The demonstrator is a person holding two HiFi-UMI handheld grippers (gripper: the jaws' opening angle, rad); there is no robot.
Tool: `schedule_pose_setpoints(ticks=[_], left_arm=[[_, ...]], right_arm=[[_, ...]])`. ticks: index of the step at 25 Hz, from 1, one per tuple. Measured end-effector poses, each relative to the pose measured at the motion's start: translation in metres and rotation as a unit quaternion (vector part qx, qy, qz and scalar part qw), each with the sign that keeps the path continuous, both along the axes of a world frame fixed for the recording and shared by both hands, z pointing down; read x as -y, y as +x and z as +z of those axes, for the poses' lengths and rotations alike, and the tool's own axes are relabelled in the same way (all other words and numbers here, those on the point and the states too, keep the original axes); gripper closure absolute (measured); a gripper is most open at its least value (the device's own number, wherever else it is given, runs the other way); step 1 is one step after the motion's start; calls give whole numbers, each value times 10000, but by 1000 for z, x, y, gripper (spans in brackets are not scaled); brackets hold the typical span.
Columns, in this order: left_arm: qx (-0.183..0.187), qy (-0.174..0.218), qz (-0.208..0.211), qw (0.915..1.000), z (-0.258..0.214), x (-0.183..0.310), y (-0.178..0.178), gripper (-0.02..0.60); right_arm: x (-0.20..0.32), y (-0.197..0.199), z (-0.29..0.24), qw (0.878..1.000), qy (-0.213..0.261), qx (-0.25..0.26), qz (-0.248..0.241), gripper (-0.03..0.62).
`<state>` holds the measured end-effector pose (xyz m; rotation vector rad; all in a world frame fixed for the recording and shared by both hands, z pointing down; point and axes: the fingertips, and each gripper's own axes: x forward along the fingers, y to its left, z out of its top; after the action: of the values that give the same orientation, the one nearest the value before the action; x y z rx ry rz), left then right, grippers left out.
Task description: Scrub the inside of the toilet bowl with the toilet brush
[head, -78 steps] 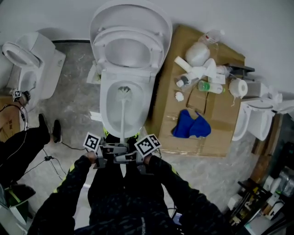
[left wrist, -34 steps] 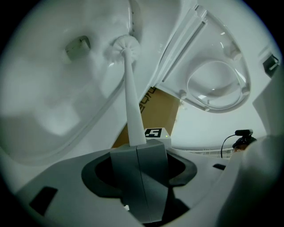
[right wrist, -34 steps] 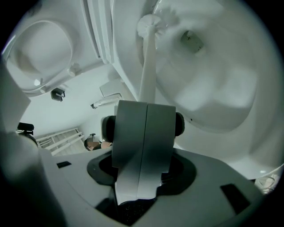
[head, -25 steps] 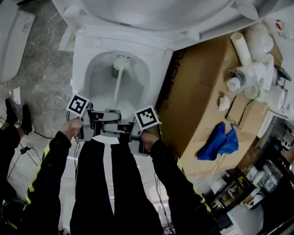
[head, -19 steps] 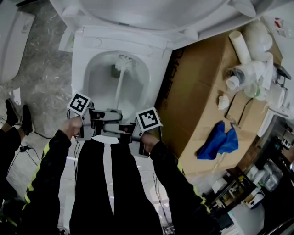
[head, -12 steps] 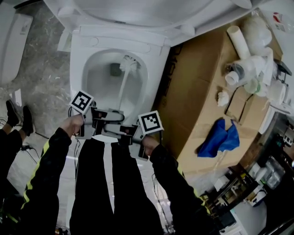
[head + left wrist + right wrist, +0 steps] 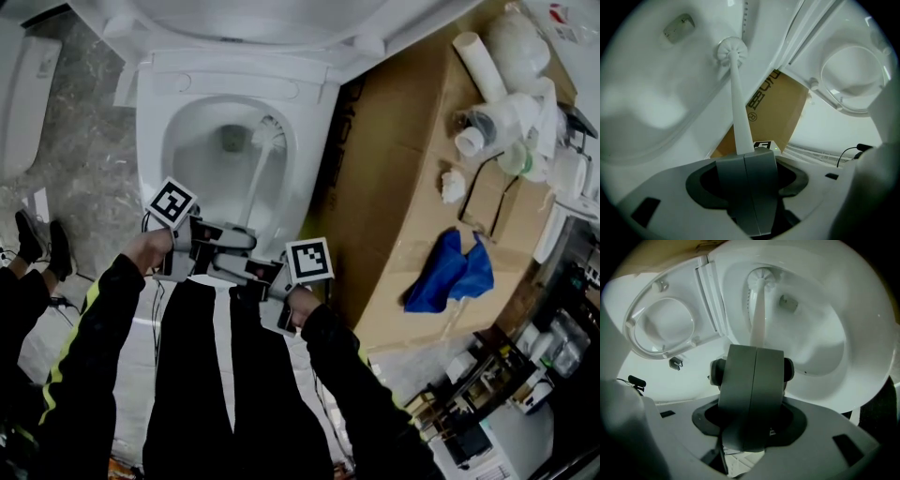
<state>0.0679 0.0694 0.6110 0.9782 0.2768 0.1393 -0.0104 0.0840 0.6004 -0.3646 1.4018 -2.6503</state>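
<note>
Scrubbing seems midway: the left hand-held gripper (image 7: 234, 241) and right hand-held gripper (image 7: 260, 272) are both clamped shut on the brush (image 7: 269, 137) handle, its head against the bowl's (image 7: 150, 141) right inner wall, the other walls likely remaining.

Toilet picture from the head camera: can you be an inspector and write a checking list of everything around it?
Surface: grey stone-look floor; the toilet stands on it.
Job's things: toilet bowl, lid up; toilet brush with its head down in the bowl, against the wall beside the drain hole.
Clutter: flat cardboard beside the toilet, with a blue cloth and white bottles on it.
Grippers: left gripper and right gripper are both shut on the brush handle.
Cables: thin dark cable off to one side.
Surroundings: second toilet at the left; another person's shoes.
</note>
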Motion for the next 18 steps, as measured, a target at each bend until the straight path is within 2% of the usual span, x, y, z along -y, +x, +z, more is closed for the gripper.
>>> schedule_pose_setpoints(ticks=[7, 18], left_arm=[[19, -187, 453, 9988, -6, -17, 1, 336], [131, -482, 753, 9959, -15, -52, -1, 336]], right_arm=[[-10, 1, -7, 9992, -139, 58, 368, 385], [-41, -1, -16, 9967, -415, 108, 692, 385]])
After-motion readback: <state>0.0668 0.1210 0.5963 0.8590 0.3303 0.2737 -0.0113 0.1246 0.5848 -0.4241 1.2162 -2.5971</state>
